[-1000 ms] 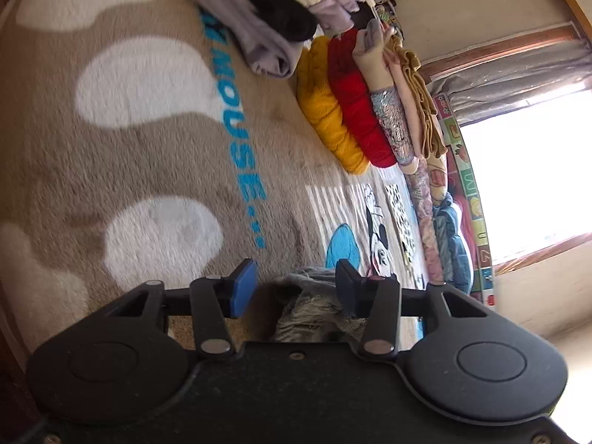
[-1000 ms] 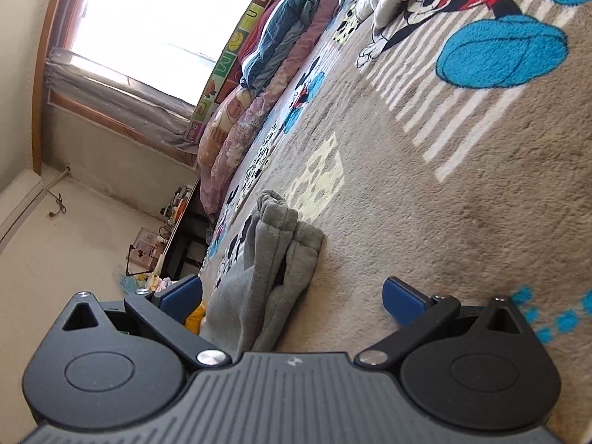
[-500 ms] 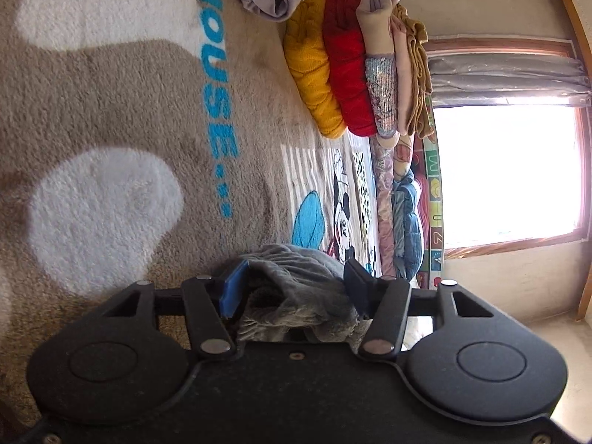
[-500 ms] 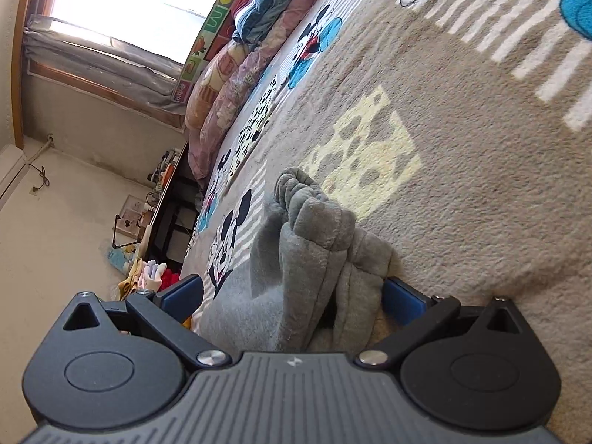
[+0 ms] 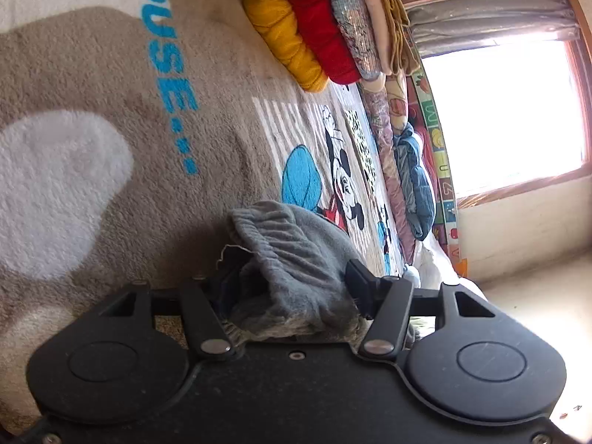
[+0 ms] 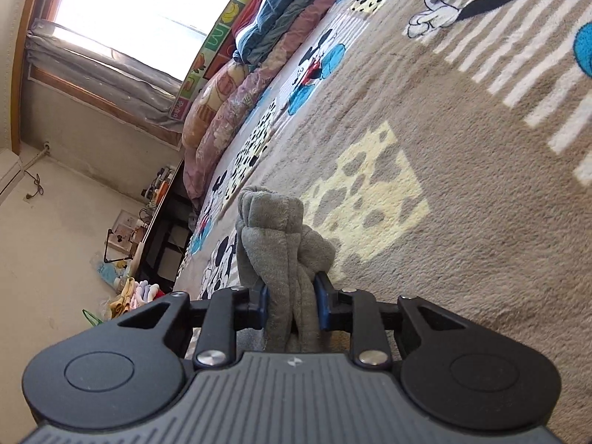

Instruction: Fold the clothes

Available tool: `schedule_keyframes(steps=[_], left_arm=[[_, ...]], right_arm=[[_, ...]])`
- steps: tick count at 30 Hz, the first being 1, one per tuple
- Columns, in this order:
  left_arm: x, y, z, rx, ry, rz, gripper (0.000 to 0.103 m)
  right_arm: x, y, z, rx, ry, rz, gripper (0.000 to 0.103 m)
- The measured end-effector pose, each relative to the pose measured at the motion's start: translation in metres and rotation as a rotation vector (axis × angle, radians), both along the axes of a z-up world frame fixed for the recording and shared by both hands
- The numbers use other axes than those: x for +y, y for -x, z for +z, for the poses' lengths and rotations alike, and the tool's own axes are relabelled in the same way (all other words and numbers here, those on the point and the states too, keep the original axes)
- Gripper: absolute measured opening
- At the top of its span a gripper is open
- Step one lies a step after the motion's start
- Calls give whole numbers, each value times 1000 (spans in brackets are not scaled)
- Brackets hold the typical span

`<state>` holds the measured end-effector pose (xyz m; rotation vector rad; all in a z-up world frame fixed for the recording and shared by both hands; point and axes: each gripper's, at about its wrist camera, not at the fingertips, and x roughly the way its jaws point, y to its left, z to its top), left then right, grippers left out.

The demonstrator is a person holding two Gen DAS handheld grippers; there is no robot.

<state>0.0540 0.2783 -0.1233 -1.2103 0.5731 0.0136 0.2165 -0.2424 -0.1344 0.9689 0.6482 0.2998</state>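
A grey fleece garment lies bunched on a tan cartoon-print rug (image 5: 111,74). In the left wrist view its gathered waistband (image 5: 281,236) fills the gap of my left gripper (image 5: 290,277). Those jaws stand fairly wide around the cloth; the left pad is mostly hidden in shadow, and I see no squeeze. In the right wrist view the garment's other end (image 6: 270,222) rises as a thick folded bundle. My right gripper (image 6: 291,296) is closing on it, and both blue pads (image 6: 263,298) press into the cloth.
Folded yellow and red clothes (image 5: 292,37) are stacked at the rug's far side. Rolled quilts and a blue bundle (image 5: 414,185) line the wall under the bright window. A dark shelf (image 6: 162,229) with small items stands beyond the rug's end.
My right gripper moved up to the grey bundle and its wide-open jaws closed on it. My left gripper slid forward over the waistband with its jaws slightly wider.
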Motion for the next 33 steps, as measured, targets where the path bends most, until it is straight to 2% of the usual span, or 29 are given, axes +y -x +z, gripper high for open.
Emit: schedule_keyframes(steps=[6, 11, 14, 21, 25, 29, 31, 33], left_arm=[[-24, -11, 8, -16, -99, -98, 58], [-51, -21, 15, -20, -231, -201, 58], [-60, -25, 15, -22, -264, -238, 58], [-67, -21, 15, -24, -246, -247, 58], [-67, -16, 17, -15, -250, -232, 58], [-61, -12, 16, -12, -221, -224, 60], [-61, -12, 15, -11, -204, -235, 61], [-64, -14, 13, -2, -186, -251, 63]], right_arm=[[-22, 19, 15, -55, 21, -38, 24], [-56, 44, 15, -67, 21, -110, 23], [-80, 62, 10, -63, 22, -155, 23], [-125, 111, -16, -30, -14, -253, 23], [-138, 136, -29, -18, -40, -302, 23], [-148, 156, -42, -1, -73, -344, 23], [-151, 163, -47, -13, -70, -339, 27], [-160, 167, -55, -29, -137, -346, 38]])
